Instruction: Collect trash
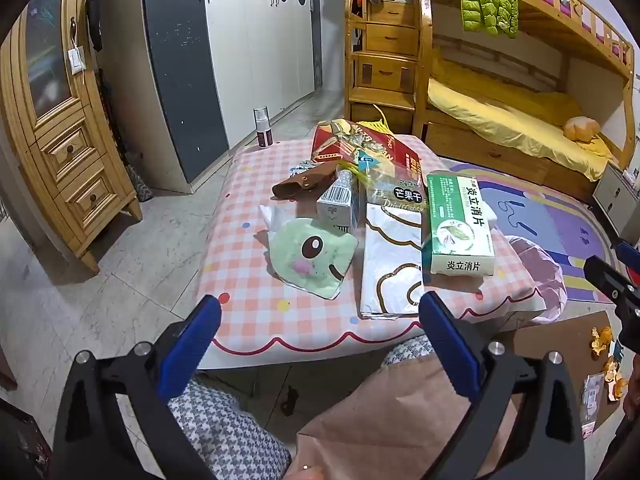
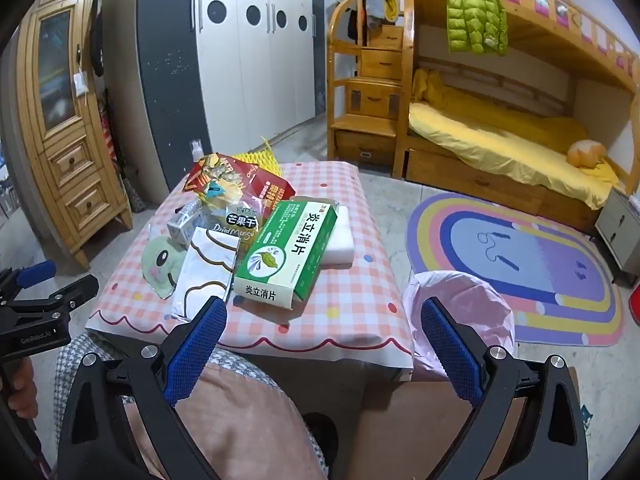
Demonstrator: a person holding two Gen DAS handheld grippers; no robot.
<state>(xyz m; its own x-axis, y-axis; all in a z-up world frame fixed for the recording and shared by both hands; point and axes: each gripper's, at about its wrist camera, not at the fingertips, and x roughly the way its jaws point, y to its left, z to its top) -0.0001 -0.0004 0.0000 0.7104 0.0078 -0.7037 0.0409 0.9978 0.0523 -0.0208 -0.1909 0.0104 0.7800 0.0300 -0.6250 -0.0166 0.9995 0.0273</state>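
Note:
Trash lies piled on a low table with a pink checked cloth (image 1: 256, 304) (image 2: 352, 312). It includes a green and white medicine box (image 1: 458, 224) (image 2: 288, 252), a silver foil wrapper (image 1: 390, 264) (image 2: 204, 272), a pale green cartoon pouch (image 1: 310, 256) (image 2: 162, 266), a small carton (image 1: 338, 204), a dried mango bag (image 1: 394, 188) (image 2: 236, 220) and a red snack bag (image 1: 360, 144) (image 2: 224, 180). My left gripper (image 1: 320, 320) hangs open over the table's near edge, empty. My right gripper (image 2: 324, 320) is open and empty, also at the near edge. A bin lined with a pink bag (image 2: 460, 312) (image 1: 540, 276) stands right of the table.
A person's knees (image 2: 240, 420) sit below both grippers. A spray bottle (image 1: 262, 128) stands at the table's far left corner. A rainbow rug (image 2: 520, 264), a wooden bunk bed (image 2: 500, 140), a wooden cabinet (image 1: 60, 140) and orange peels on cardboard (image 1: 604, 356) surround the table.

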